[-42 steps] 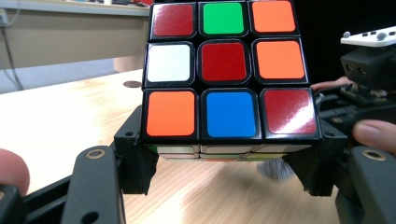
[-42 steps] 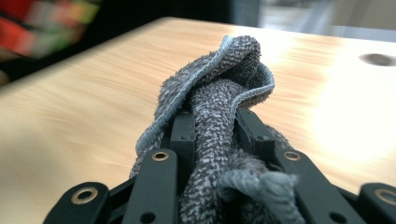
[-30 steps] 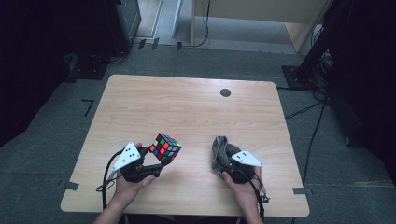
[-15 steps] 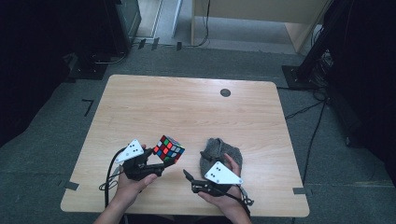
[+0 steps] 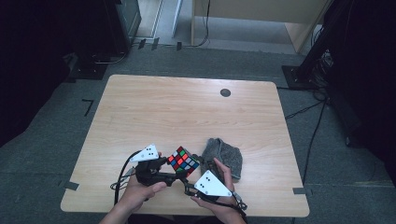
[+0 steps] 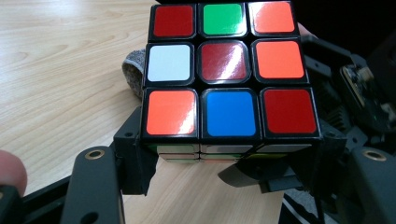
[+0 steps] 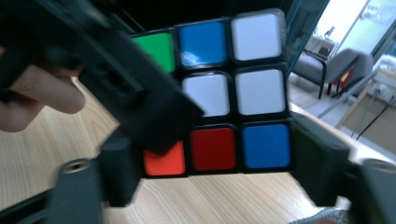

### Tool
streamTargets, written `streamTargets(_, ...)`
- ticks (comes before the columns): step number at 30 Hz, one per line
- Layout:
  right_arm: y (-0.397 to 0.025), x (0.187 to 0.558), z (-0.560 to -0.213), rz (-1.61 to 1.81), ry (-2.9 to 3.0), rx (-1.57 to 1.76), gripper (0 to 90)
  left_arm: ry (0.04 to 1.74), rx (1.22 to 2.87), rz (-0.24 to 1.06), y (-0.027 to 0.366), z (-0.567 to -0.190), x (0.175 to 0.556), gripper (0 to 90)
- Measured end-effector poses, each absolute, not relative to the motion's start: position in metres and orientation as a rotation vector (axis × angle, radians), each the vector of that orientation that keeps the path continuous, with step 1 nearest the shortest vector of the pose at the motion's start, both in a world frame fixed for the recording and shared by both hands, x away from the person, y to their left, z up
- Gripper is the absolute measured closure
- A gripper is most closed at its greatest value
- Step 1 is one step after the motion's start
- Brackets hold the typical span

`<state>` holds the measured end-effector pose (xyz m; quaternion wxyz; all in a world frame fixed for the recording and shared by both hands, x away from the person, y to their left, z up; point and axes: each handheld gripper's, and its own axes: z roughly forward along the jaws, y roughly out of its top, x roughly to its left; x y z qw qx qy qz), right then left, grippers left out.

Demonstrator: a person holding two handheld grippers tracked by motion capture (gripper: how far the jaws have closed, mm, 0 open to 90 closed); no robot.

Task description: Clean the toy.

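High view: left gripper (image 5: 173,169) and right gripper (image 5: 186,179) both clamped on puzzle cube (image 5: 183,161) above tabletop (image 5: 187,112); grey cloth (image 5: 224,156) beside.

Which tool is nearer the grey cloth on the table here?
Right. The right tool is at the cube, with its hand just beside the grey cloth. The left tool grips the cube from the far side, away from the cloth.

The right gripper (image 5: 186,183), which a second ago rested on the grey cloth (image 5: 225,154), is now off it and has swung left to meet the cube (image 5: 183,161), its jaws flanking it.
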<state>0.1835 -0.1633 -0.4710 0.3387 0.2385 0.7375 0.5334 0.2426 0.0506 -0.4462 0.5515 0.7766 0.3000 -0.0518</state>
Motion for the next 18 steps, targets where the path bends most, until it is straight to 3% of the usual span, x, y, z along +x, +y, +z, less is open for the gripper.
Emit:
streamTargets(10,-0.168,0.189,-0.476,1.372,2.020,0.707,34.0,0.659,1.749,-0.022,0.072,-0.439,0.247,25.6)
streamTargets(15,-0.185,0.199,-0.472,1.434,2.058,0.851,34.1,0.595,1.796,0.126,0.083,-0.444,0.249,23.6)
streamTargets(18,-0.194,0.201,-0.464,1.496,2.061,0.917,34.1,0.462,1.904,0.282,0.078,-0.451,0.241,28.6)
